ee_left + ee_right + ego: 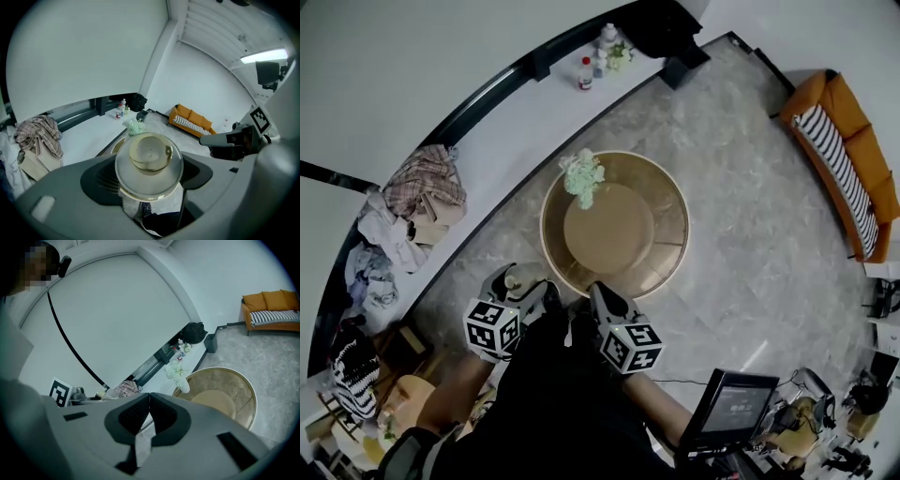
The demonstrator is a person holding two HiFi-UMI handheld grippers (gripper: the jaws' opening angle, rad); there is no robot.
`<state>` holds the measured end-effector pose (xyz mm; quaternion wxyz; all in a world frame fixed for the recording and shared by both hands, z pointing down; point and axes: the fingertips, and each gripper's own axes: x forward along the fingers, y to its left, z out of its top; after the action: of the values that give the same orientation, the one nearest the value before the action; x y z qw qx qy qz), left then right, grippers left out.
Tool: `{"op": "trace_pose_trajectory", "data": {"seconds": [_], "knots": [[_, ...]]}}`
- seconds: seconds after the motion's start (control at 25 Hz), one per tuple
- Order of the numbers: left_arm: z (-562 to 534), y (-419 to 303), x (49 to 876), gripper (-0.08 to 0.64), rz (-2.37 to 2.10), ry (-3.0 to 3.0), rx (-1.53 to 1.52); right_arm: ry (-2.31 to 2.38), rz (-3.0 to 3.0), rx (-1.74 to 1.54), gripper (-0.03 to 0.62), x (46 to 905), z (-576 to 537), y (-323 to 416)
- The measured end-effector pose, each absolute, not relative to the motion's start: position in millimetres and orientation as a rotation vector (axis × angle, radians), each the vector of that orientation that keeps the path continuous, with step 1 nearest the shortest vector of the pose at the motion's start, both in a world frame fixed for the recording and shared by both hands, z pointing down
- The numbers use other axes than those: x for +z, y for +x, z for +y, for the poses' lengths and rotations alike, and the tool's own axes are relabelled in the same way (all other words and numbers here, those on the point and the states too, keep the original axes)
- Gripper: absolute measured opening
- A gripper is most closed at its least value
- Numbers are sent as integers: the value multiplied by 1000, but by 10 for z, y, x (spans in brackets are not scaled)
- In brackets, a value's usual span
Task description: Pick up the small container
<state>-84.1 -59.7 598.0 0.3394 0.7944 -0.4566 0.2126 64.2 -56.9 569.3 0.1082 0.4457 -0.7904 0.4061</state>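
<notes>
Left claw (149, 177): clamped on the small container (149, 161).
Container axis: straight along the jaws, round face to the camera, aimed toward the round worktop (671, 223).
Right claw (149, 401): pressed together, nothing in it.
Position: both at the worktop's near edge, container held off it.

Small container (149, 159), round, clear, gold-rimmed, clamped in left gripper (149, 177)
</notes>
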Motion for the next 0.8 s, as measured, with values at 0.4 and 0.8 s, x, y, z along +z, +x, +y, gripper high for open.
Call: {"op": "trace_pose_trajectory", "data": {"seconds": [0.4,0.8], "knots": [[-446,-803,5461,339,-1186,2132,418,1364,-2378,1122,6,5365,-599,719],[-362,-678,5016,339,-1155,2186,296,1401,-2432,1049,6,5056,-595,759]]}}
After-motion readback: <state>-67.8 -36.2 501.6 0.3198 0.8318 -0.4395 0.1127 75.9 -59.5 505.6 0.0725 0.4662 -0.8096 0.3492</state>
